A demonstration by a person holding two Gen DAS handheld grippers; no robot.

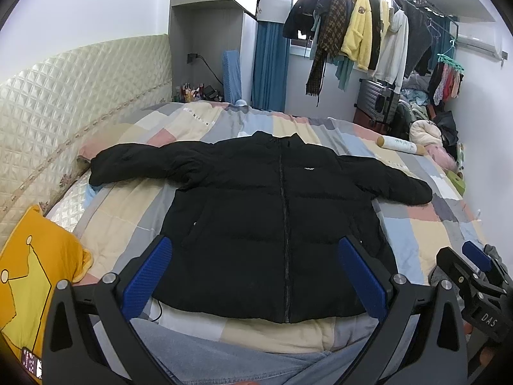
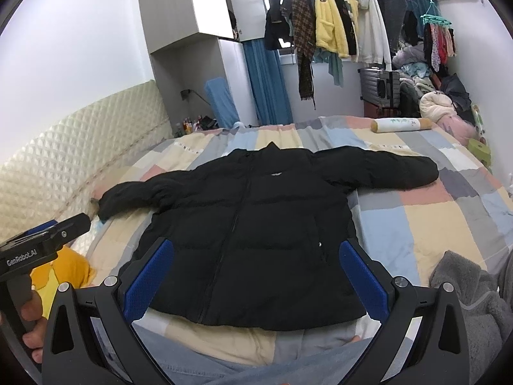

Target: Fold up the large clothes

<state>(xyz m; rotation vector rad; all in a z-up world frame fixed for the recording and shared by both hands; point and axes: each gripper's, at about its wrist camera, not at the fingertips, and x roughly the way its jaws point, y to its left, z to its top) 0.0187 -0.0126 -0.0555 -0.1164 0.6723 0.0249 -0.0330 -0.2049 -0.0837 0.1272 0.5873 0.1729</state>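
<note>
The black puffer jacket [image 1: 282,224] lay zipped and front-up with both sleeves spread toward 9 and 3 o'clock on the bed [image 1: 416,234], apparently ready for folding; the left gripper [image 1: 256,282] and right gripper [image 2: 256,282] hovered at its 6 o'clock hem, released, holding nothing.

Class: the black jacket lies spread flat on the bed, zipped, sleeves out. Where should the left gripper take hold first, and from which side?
Probably the left sleeve's cuff of the jacket: it lies stretched out flat, free of the body. Bring the open left gripper from the outer side, over the bedspread, and pinch the cuff's edge.
</note>
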